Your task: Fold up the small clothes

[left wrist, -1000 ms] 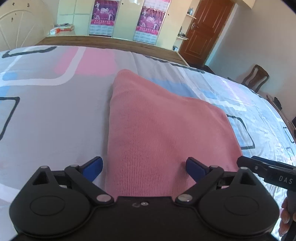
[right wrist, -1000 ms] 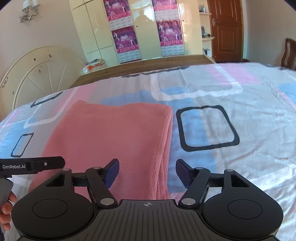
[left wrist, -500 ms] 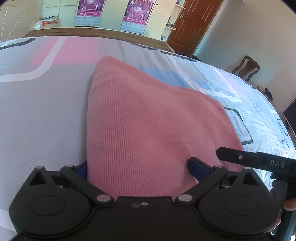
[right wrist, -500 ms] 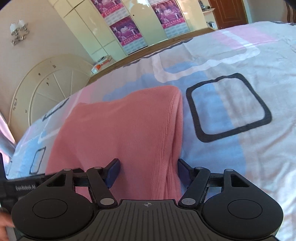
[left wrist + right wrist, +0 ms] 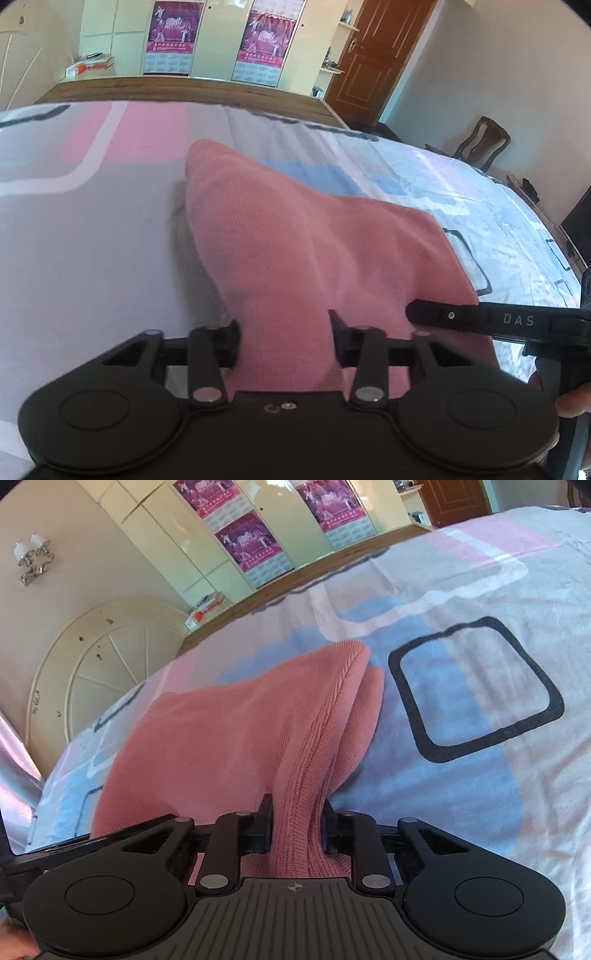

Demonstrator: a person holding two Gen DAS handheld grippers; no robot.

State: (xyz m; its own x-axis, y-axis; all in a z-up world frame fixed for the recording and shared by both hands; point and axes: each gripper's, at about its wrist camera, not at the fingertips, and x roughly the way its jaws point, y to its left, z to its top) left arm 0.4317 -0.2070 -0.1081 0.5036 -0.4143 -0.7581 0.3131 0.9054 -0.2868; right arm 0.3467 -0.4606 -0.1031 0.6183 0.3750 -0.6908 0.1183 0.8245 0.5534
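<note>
on the patterned bedsheet (image 5: 92,236) a pink knitted garment (image 5: 295,236) is spread, its near edge bunched and lifted off the bed. the left gripper (image 5: 284,336) is seen closing with gathered knit pinched between its jaws. the right gripper (image 5: 295,829) is likewise closing, its jaws squeezing the ribbed hem (image 5: 317,753) at the other corner.

Bright, warm daylight fills both views, and glare washes out the bedsheet (image 5: 461,184) toward its far right edge and shines off the wardrobe doors (image 5: 280,520). The pink cloth (image 5: 303,236) looks soft with motion blur in the left wrist view and throws a faint shadow on its left side. Fisheye distortion bends the bed's edges and darkens the corners.
</note>
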